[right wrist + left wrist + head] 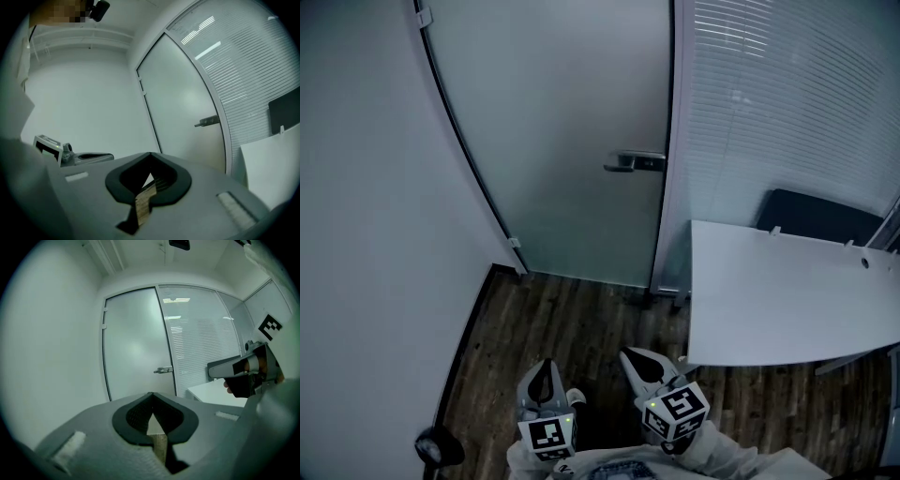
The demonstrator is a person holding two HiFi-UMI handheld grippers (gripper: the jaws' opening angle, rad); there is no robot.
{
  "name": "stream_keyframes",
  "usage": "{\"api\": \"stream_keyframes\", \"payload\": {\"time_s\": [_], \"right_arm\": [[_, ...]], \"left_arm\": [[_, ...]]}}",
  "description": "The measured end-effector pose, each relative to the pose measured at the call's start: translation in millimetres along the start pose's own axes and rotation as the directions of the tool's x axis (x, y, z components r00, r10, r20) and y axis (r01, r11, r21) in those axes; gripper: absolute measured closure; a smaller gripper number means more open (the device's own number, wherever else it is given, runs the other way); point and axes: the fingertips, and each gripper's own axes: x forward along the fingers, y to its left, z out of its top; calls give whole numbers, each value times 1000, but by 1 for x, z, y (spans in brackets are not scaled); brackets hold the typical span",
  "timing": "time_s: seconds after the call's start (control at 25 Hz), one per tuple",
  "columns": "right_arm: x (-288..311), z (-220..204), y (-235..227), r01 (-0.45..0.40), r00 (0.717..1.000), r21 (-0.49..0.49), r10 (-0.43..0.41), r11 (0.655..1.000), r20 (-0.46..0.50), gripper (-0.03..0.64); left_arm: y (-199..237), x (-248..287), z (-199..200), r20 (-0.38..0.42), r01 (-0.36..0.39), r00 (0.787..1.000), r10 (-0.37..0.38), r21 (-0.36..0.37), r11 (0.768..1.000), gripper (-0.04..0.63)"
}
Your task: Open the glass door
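Note:
The frosted glass door (572,141) stands closed in its frame, with a metal lever handle (633,162) at its right edge. My left gripper (546,366) and right gripper (630,356) are low in the head view, side by side over the wooden floor and well short of the door. Both are shut with nothing between their jaws. In the left gripper view the door (136,343) and handle (164,370) lie straight ahead beyond the left gripper (151,394), with the right gripper (213,370) at the right. The right gripper view shows the handle (206,122) to the right of the right gripper (150,154).
A white table (787,300) juts in from the right, close beside my right gripper, with a dark chair back (816,217) behind it. A glass wall with blinds (787,103) adjoins the door's right side. A plain white wall (375,234) runs along the left.

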Motion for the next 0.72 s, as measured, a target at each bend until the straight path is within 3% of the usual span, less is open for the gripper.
{"api": "stream_keyframes", "payload": {"time_s": [0.44, 0.72], "right_arm": [[182, 28, -11, 75, 997, 19, -74, 997, -32, 611], [245, 34, -24, 159, 987, 36, -158, 987, -36, 611]], "left_arm": [[117, 150, -5, -66, 94, 994, -92, 24, 995, 591], [149, 211, -5, -65, 188, 981, -185, 43, 981, 591]]}}
